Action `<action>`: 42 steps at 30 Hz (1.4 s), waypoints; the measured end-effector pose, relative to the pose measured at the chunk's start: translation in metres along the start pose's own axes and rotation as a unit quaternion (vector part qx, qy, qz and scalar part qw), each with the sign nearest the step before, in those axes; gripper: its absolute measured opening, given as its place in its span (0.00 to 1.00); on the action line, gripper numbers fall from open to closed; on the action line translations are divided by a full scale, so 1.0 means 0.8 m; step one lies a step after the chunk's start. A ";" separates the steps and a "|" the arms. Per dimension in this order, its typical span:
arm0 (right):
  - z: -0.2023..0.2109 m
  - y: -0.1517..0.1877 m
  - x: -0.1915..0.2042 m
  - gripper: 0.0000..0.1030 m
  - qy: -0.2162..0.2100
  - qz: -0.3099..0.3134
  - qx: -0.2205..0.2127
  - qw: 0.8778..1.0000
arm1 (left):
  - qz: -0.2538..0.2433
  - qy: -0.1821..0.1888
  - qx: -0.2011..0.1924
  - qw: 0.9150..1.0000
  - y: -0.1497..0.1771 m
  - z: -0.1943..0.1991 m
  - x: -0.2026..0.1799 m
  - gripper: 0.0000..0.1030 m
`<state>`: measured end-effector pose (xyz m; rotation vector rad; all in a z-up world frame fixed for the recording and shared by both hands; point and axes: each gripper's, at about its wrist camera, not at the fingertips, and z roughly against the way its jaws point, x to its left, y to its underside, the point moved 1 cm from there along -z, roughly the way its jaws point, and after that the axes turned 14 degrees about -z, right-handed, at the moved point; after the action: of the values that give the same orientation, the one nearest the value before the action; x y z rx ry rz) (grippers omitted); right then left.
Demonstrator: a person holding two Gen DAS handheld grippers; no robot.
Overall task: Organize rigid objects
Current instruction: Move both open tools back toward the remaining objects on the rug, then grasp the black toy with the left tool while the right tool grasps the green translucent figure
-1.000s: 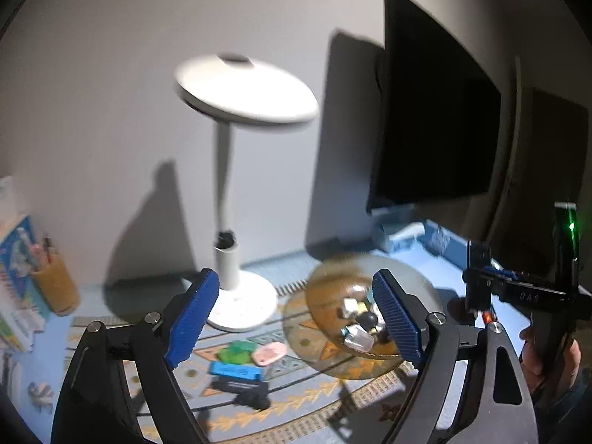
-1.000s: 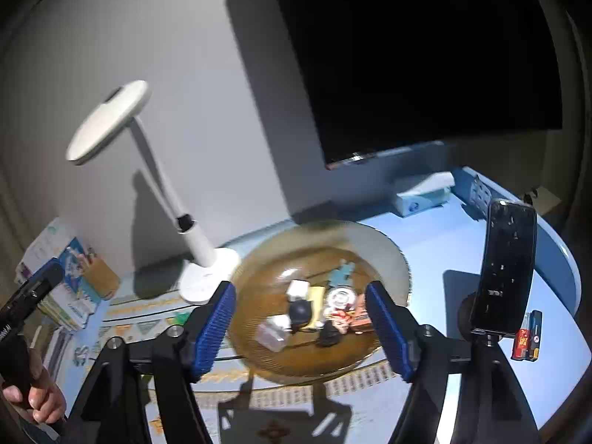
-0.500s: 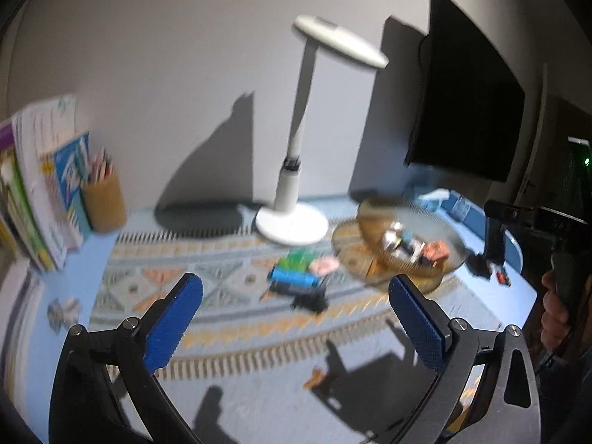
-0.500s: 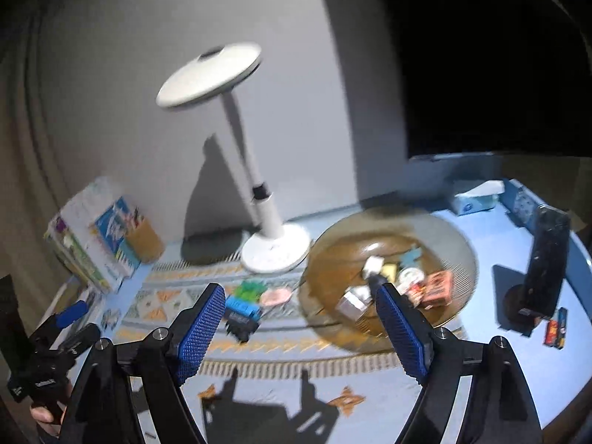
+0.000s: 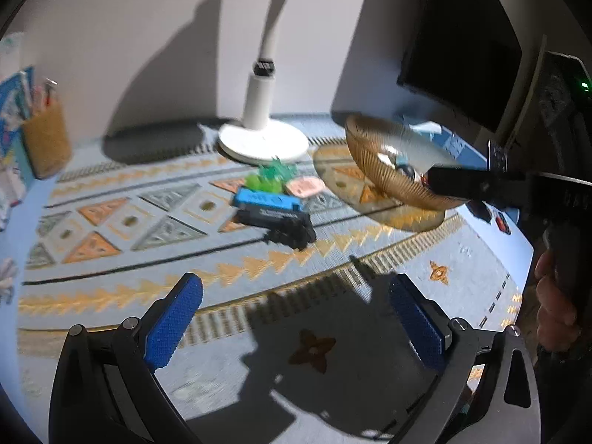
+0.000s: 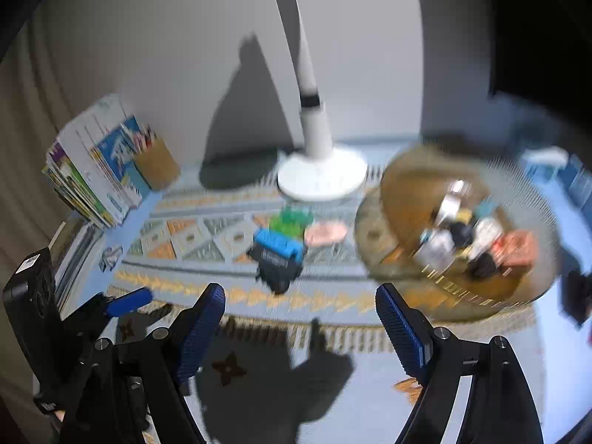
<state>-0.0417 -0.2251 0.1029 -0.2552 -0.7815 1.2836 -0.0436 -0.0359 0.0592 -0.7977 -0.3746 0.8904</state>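
Blue block (image 5: 267,199) lies well beyond the empty, spread left claw (image 5: 296,318).

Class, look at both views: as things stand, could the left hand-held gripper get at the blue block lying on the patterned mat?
Probably yes. The left hand-held gripper is open and empty, and only bare mat lies between it and the blue block. A black piece touches the block's near side, which may crowd the grasp.

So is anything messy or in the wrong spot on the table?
Yes. A little cluster of things, a blue block, a black piece, something green and a pink one, lies loose on the patterned mat by the lamp base, while similar small things sit inside the woven bowl.
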 end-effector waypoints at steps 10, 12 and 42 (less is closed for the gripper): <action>-0.109 -0.023 -0.071 0.80 -0.040 -0.163 0.080 0.983 | -0.051 -0.024 0.066 0.996 -0.043 -0.110 -0.008 0.74; -0.126 -0.030 -0.069 0.80 -0.037 -0.167 0.087 0.981 | -0.060 -0.023 0.078 0.995 -0.047 -0.126 -0.011 0.58; -0.230 -0.092 -0.005 0.41 -0.022 -0.078 0.055 0.995 | -0.015 -0.035 0.037 0.999 -0.037 -0.117 0.021 0.42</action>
<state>0.1328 -0.2056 0.0105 -0.0762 -0.7506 1.1833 0.0385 -0.0763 0.0191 -0.6926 -0.4106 0.9013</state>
